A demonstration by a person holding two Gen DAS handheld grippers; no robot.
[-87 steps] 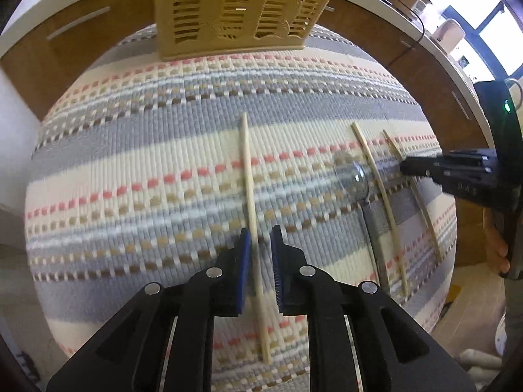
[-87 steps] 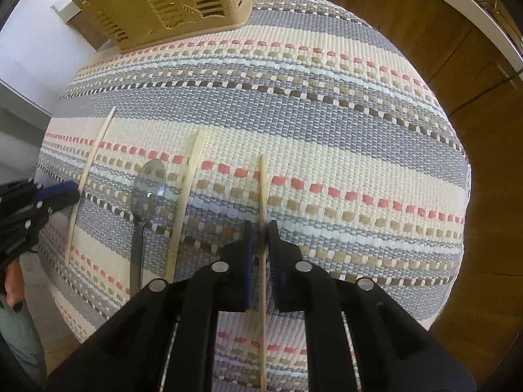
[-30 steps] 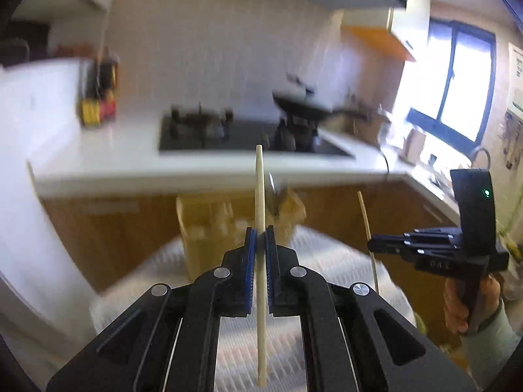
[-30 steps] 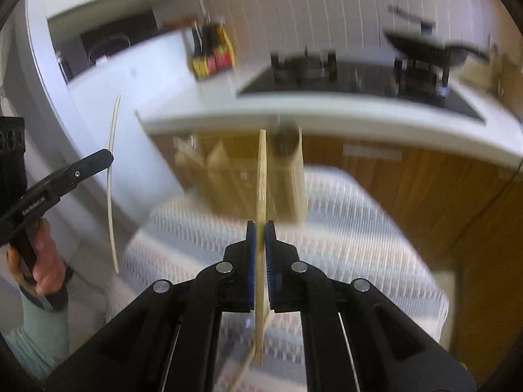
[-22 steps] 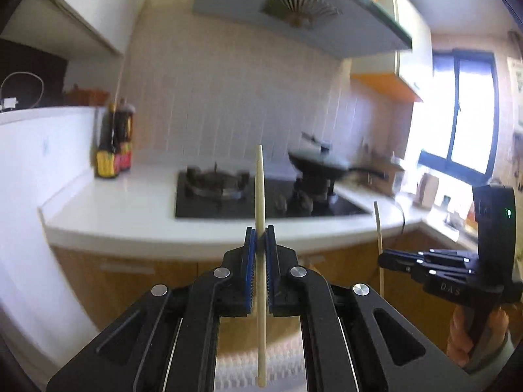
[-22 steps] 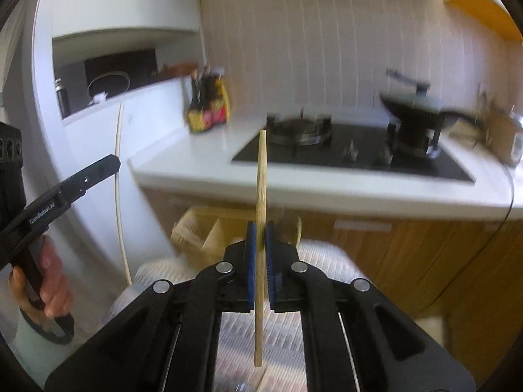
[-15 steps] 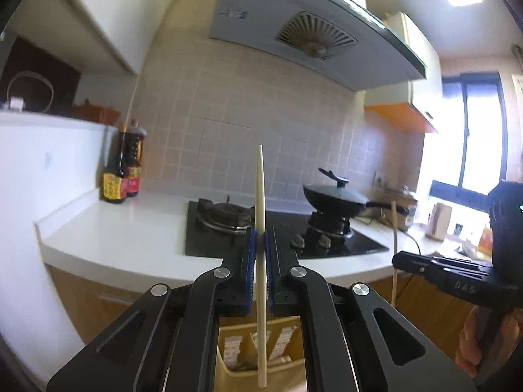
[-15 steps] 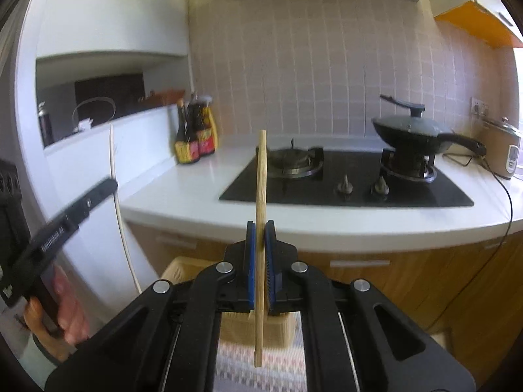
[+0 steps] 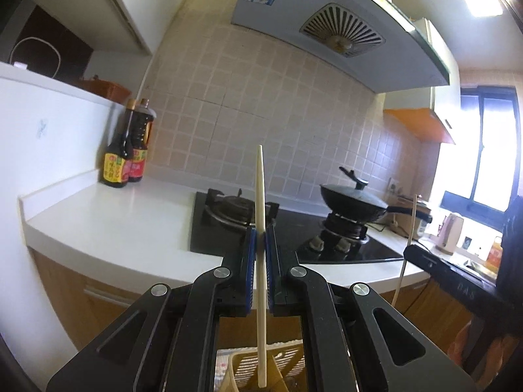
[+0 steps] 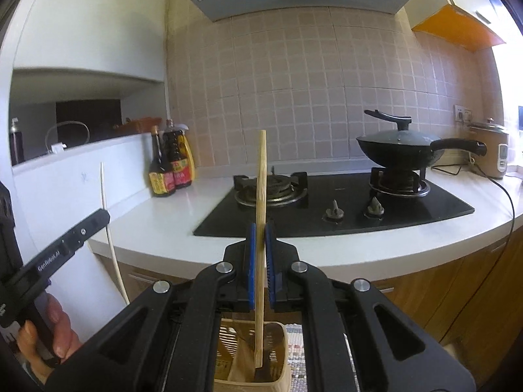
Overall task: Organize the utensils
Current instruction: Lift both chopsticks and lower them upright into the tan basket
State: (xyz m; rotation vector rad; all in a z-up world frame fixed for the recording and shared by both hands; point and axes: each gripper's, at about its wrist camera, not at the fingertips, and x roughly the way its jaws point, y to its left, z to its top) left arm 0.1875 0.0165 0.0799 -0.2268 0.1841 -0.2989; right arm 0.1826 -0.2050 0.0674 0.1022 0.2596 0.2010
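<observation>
Left gripper (image 9: 260, 254) clamped on a pale, slender tapered chopstick (image 9: 260, 228), held upright; right gripper (image 10: 260, 251) clamped on a darker wooden chopstick (image 10: 260, 228), likewise upright. Both chopsticks lay flat on the striped woven cloth moments ago; they are now lifted clear and carried over the beige slotted plastic utensil basket (image 10: 283, 356), lower tips above its opening; not yet released. Judgement: pick-up complete, insertion pending; careful lowering needed to clear the basket rim.
</observation>
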